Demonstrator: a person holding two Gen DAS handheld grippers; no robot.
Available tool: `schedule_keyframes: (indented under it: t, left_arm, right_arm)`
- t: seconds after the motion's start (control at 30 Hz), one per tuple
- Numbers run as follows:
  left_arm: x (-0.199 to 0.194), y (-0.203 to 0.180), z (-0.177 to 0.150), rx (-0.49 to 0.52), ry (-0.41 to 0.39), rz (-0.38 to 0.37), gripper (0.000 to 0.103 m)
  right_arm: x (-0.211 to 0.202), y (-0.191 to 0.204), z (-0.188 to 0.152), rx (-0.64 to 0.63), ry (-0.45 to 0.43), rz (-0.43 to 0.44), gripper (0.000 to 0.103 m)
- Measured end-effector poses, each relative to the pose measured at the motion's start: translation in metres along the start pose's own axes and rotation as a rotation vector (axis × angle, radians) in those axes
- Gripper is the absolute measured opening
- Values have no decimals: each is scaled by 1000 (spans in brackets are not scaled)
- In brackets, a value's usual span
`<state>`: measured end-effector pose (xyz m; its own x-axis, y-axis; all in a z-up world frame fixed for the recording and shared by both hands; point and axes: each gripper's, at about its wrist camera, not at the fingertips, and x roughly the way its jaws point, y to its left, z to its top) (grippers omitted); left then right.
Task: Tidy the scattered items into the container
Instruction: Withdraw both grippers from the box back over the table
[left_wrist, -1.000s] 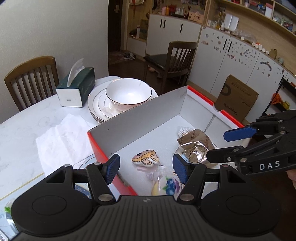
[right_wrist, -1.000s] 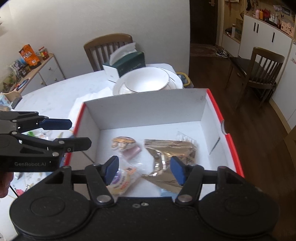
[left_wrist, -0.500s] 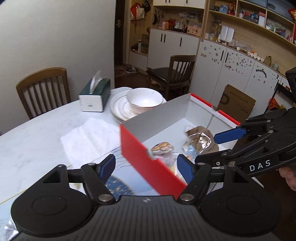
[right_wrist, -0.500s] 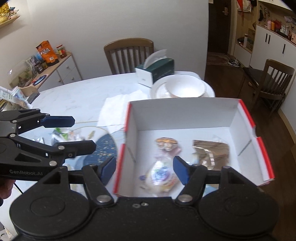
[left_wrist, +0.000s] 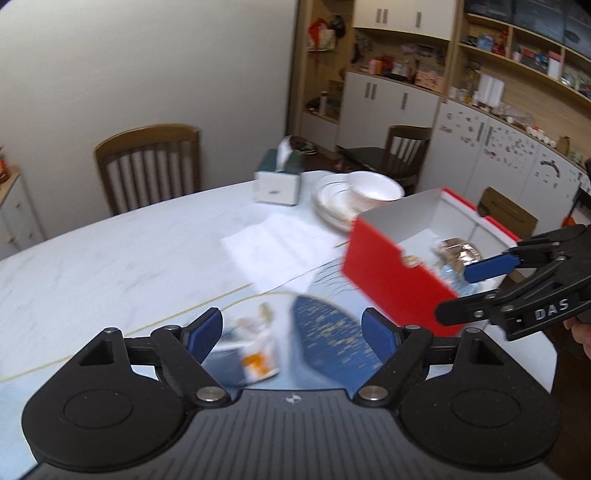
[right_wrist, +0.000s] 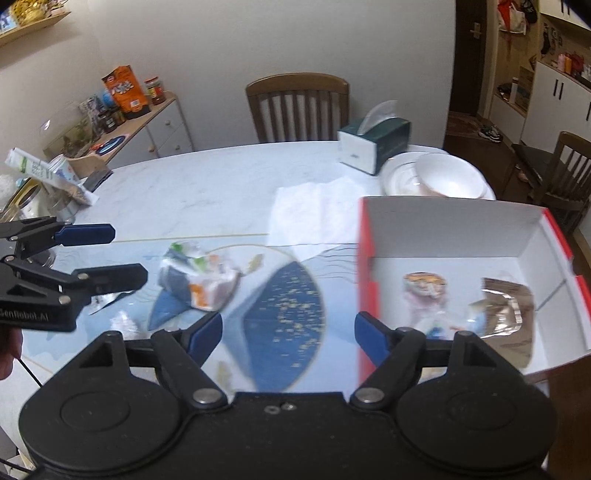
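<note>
The red box with its white inside stands on the table's right side, also seen in the left wrist view. In it lie a foil packet and a round patterned snack. A loose heap of snack packets lies on the table left of the box, blurred in the left wrist view. My left gripper hovers over that heap, jaws opening, nothing between them. My right gripper hangs above a blue fan-shaped pattern beside the box, jaws opening and holding nothing.
A green tissue box, stacked plates with a white bowl and a paper napkin lie behind the box. A wooden chair stands at the far side. Clutter crowds the table's left edge.
Both grippers have drawn back from over the box and swung left across the table. Their jaws have widened. The box now sits at the right of both views.
</note>
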<state>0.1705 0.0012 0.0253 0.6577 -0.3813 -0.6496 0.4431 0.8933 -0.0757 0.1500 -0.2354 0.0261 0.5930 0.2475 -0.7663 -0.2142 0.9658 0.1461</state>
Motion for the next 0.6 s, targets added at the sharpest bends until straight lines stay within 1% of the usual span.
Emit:
schedule_keyframes:
  t: [0.17,0.23,0.3,0.37,0.6]
  left_arm:
    - [-13,46,-24,-48,12,41,87]
    - [-14,61,-35,-69,22,58,92]
    - [-14,73,-46,-83,36,70,99]
    - [-13,80,-57,-81,49,83,102]
    - [-2,89,-84,-72,83,102,102]
  right_arm:
    - [10,37,-8,-20,8,33,85]
    - [15,54,-14,-43,17,38,86]
    - [21,69,-21,-57,35,46,86]
    - [27,83,-29,-78,52,49,86]
    - [50,124,-53,-104,114,57,86]
